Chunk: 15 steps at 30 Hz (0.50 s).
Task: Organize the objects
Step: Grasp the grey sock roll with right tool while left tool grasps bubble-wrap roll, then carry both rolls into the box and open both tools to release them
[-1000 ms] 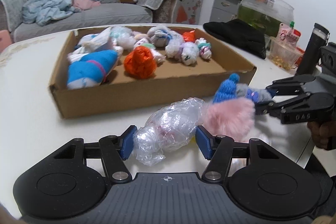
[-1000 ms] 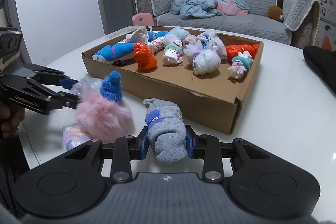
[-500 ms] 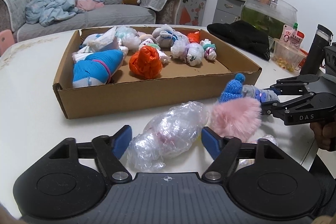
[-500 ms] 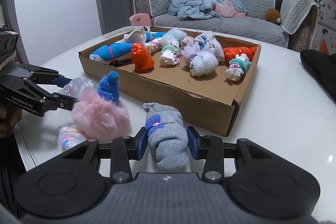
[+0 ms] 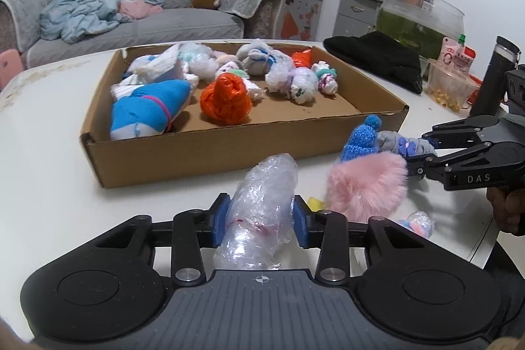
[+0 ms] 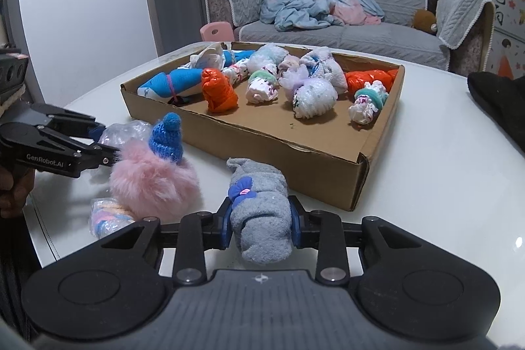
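Two bundles gripped at the worktop edge, in front of the box.

The left claw [image 5: 261, 220], whose jaws have just been closing, is clamped on a clear plastic bundle [image 5: 262, 186]; the right claw [image 6: 261, 223] is pressed shut on a grey rolled sock [image 6: 261, 212] with a blue bow. Between the two claws a pink fluffy ball [image 5: 367, 182] with a blue knitted cap [image 5: 361, 140] is seen on the white worktop [image 5: 49, 153]. Behind these, a shallow cardboard box [image 5: 197, 153] is filled with other rolled bundles, an orange one [image 5: 226, 100] among them.
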Each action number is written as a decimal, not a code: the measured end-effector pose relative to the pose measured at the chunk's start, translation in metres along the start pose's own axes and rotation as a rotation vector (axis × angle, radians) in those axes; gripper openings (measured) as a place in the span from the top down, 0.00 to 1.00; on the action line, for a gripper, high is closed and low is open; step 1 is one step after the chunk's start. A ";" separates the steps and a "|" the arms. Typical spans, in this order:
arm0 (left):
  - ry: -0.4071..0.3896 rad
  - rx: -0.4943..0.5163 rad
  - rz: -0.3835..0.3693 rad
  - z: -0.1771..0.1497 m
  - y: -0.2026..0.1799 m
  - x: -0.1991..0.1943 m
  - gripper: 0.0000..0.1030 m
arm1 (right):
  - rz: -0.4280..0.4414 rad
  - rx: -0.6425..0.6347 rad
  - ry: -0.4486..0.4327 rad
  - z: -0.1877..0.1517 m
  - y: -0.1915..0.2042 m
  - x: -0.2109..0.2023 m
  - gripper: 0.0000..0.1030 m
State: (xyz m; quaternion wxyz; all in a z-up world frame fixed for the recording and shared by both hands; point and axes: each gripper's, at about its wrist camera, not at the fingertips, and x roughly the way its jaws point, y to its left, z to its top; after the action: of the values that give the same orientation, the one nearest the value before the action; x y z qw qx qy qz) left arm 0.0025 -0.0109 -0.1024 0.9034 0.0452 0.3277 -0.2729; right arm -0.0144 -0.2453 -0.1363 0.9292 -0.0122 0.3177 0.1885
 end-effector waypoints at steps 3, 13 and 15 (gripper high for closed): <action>0.007 -0.019 0.035 -0.001 0.002 -0.009 0.58 | -0.009 0.007 -0.004 0.000 -0.003 -0.003 0.72; -0.052 -0.018 0.091 0.043 0.006 -0.056 0.58 | -0.025 0.004 -0.083 0.032 -0.021 -0.048 0.72; -0.071 -0.010 0.090 0.060 0.004 -0.061 0.58 | -0.025 -0.002 -0.104 0.046 -0.025 -0.055 0.72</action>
State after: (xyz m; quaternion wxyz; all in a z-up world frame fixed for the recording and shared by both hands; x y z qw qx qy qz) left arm -0.0005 0.0048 -0.0177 0.9259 0.0456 0.2946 -0.2319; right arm -0.0182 -0.2811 -0.0692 0.9467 -0.0074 0.2687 0.1776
